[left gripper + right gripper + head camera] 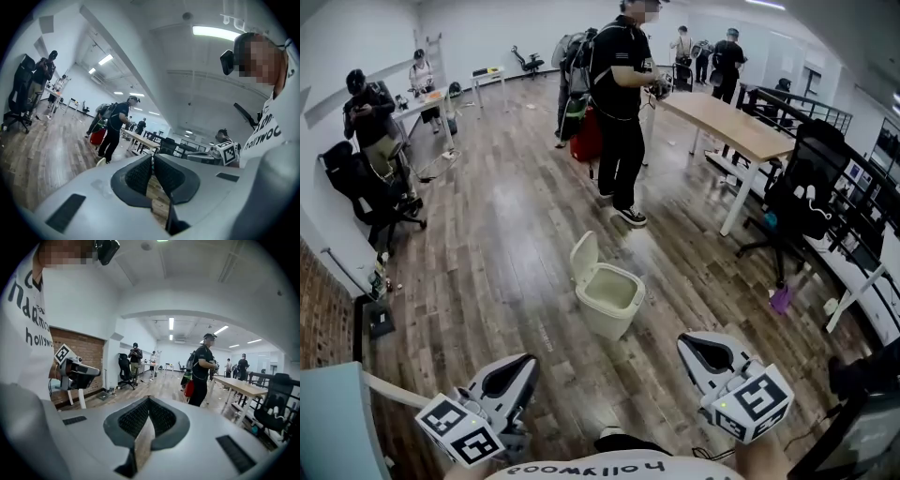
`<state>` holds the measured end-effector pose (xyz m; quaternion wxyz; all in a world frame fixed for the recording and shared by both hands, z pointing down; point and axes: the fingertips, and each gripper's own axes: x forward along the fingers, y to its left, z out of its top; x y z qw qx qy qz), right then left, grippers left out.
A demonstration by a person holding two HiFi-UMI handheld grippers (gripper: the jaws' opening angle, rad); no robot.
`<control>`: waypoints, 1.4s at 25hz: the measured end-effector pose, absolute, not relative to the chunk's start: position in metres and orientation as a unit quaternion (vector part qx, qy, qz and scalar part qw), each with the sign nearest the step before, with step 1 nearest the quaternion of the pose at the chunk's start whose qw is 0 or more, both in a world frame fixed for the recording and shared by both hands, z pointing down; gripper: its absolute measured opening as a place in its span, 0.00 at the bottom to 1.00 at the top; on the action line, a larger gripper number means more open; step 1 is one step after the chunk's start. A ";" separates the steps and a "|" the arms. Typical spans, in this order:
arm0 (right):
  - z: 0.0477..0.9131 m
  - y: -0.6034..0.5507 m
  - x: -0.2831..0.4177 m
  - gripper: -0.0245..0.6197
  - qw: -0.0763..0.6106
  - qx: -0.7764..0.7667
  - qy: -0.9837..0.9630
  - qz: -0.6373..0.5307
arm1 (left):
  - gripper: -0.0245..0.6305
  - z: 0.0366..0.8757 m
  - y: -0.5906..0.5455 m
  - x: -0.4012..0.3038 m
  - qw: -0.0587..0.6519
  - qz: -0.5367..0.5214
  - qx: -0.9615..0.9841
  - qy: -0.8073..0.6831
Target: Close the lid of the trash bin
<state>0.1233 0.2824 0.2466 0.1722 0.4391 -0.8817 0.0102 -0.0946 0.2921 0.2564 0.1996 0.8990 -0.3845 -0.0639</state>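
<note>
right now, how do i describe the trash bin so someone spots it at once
Start on the wood floor in the open middle of the room, by the person in black. The trash bin stands alone, nearer the camera than that person. Unlike the dark chairs around, it is small and cream, its lid tipped up.

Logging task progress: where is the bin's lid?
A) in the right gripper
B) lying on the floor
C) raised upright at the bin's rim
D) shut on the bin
C: the lid stands upright over the open bin.
</note>
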 end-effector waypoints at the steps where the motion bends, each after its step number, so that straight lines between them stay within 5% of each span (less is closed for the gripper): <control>1: 0.246 0.277 0.125 0.05 0.164 0.435 -0.885 0.013 | 0.07 0.257 0.288 -0.092 0.199 -0.065 0.898 -0.387; 35: 0.292 0.185 0.160 0.05 0.177 0.406 -0.896 0.035 | 0.07 0.272 0.215 -0.066 0.186 -0.044 0.882 -0.430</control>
